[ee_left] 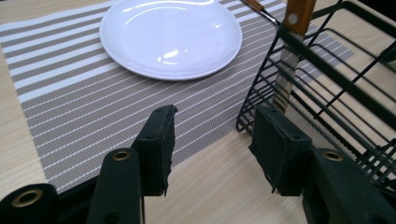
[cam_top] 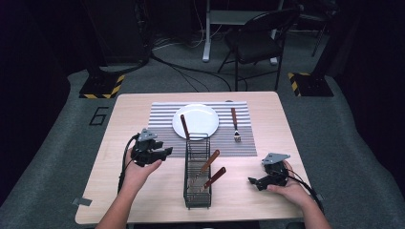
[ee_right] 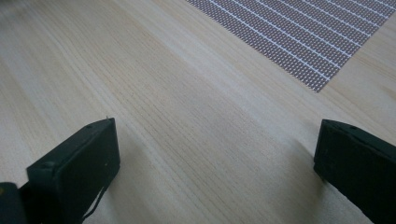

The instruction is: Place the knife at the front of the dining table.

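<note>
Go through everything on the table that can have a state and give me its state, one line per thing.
left gripper: open, empty
right gripper: open, empty, above bare table
plate: empty, on striped placemat
fork: lying flat on placemat, right of plate
wire rack: upright, holding three wooden-handled utensils
knife: standing in the rack's far end

"6" on grey floor mat, left of table

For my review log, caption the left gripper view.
Open left gripper faces white plate on striped placemat, beside black wire rack.
</note>
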A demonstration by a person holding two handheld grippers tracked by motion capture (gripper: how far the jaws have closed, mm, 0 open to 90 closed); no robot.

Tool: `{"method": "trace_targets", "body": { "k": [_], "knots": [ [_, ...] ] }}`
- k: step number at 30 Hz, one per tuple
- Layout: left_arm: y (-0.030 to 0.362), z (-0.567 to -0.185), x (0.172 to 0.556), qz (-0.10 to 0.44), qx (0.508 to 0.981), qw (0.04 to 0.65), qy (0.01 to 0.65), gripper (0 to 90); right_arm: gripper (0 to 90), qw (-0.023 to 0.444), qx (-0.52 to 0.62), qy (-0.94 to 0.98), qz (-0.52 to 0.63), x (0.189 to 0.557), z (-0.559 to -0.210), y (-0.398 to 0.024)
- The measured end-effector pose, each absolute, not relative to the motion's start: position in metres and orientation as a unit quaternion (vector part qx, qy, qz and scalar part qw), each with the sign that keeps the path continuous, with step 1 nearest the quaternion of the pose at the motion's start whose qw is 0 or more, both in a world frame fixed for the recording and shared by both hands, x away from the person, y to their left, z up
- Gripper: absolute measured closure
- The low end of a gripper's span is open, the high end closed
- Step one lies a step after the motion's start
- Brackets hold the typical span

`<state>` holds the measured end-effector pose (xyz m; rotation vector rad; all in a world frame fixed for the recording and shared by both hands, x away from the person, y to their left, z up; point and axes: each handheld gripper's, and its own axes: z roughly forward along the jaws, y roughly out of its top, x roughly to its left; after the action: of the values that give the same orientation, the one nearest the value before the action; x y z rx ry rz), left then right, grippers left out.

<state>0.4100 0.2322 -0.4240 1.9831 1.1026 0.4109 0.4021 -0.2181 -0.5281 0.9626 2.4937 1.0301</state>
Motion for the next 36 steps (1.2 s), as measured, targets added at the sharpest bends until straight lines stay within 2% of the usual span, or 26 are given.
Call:
{"method": "trace_targets", "body": {
  "k": [11,36],
  "knots": [
    [0.216,-0.410,0.416,0.165,0.789,0.415,0.421,46.3,0.0,0.139,0.328,0.863,0.357,0.403,-0.528,-0.218],
    [0.181,-0.400,0.436,0.140,0.793,0.430,0.407,63.8,0.0,0.129,0.318,0.869,0.357,0.406,-0.528,-0.216]
  ]
}}
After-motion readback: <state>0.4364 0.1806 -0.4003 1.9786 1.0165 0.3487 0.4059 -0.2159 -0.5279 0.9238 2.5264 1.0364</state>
